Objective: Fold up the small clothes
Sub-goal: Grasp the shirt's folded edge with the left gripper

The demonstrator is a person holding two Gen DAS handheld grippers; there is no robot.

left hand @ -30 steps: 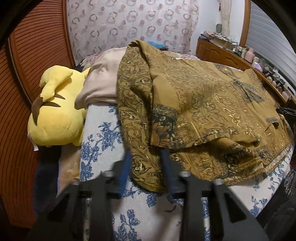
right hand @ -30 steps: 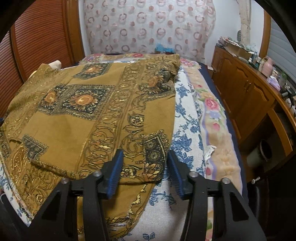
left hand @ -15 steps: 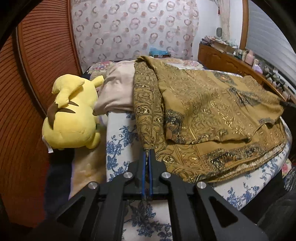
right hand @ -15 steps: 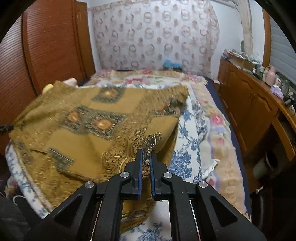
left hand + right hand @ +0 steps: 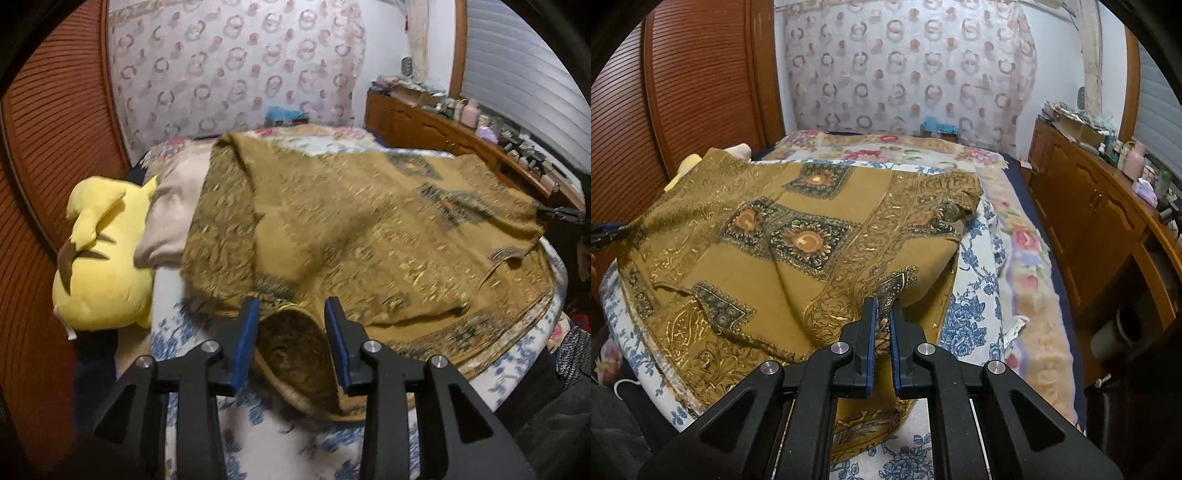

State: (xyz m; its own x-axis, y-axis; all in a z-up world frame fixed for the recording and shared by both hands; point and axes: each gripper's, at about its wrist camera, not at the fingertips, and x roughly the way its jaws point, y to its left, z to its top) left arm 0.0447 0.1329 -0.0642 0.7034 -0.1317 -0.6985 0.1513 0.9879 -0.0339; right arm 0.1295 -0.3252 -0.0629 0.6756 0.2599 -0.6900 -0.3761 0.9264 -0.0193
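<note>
So right tool (image 5: pixel 881 310) is pinching the mustard garment's (image 5: pixel 812 236) near corner; left tool (image 5: pixel 291 314), jaws just opening, is straddling a curled hem, not gripping.

Woven mustard cloth (image 5: pixel 798 258) with glinting gold print lies by a matt plush toy (image 5: pixel 99 266) and ribbed wood (image 5: pixel 701 74).

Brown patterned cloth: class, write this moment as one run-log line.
left gripper: fingers just opened, brown cloth fold loose between | right gripper: shut on brown cloth edge, raised off bed
</note>
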